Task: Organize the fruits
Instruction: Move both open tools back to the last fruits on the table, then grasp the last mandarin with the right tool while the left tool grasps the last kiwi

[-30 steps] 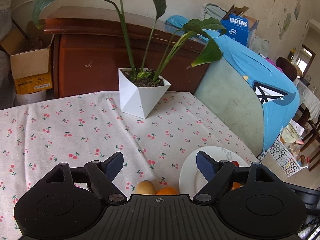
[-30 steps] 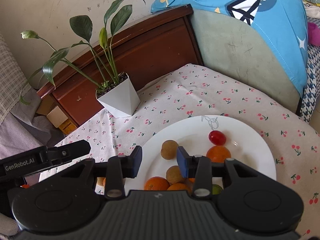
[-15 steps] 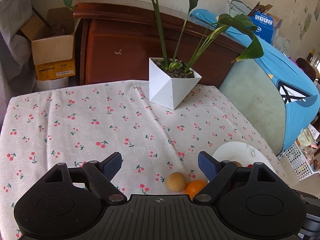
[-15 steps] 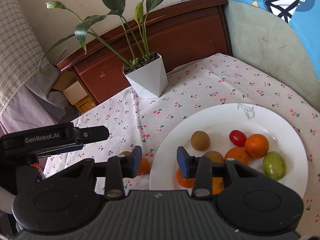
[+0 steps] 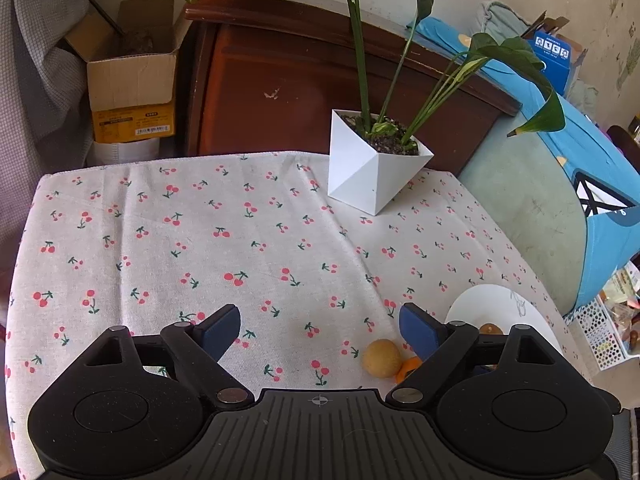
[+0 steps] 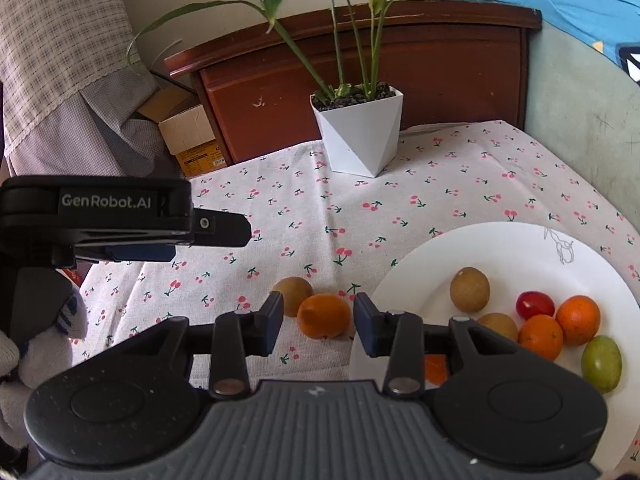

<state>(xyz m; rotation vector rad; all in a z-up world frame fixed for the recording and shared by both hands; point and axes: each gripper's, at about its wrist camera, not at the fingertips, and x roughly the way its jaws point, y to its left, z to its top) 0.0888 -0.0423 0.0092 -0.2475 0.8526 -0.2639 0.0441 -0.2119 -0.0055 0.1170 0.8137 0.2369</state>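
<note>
A white plate (image 6: pixel 508 248) at the right holds several fruits: brown round ones (image 6: pixel 469 289), a red one (image 6: pixel 535 305), oranges (image 6: pixel 578 320) and a green one (image 6: pixel 601 363). On the cloth left of the plate lie an orange (image 6: pixel 324 316) and a brown round fruit (image 6: pixel 294 294). My right gripper (image 6: pixel 318 320) is open, its fingers on either side of the loose orange. My left gripper (image 5: pixel 320 330) is open and empty over the cloth; the brown fruit (image 5: pixel 381 358), the orange (image 5: pixel 408 368) and the plate (image 5: pixel 492 304) lie to its right.
A white faceted pot with a green plant (image 6: pixel 358 136) stands at the back of the cherry-print tablecloth (image 5: pixel 200 240). Behind it are a brown wooden headboard (image 5: pixel 300 92) and a cardboard box (image 5: pixel 132 80). A green and blue cushion (image 5: pixel 560 200) borders the table's right side.
Both views have swung left. My right gripper has opened wider and moved from over the plate to the loose orange. My left gripper has stayed open.
</note>
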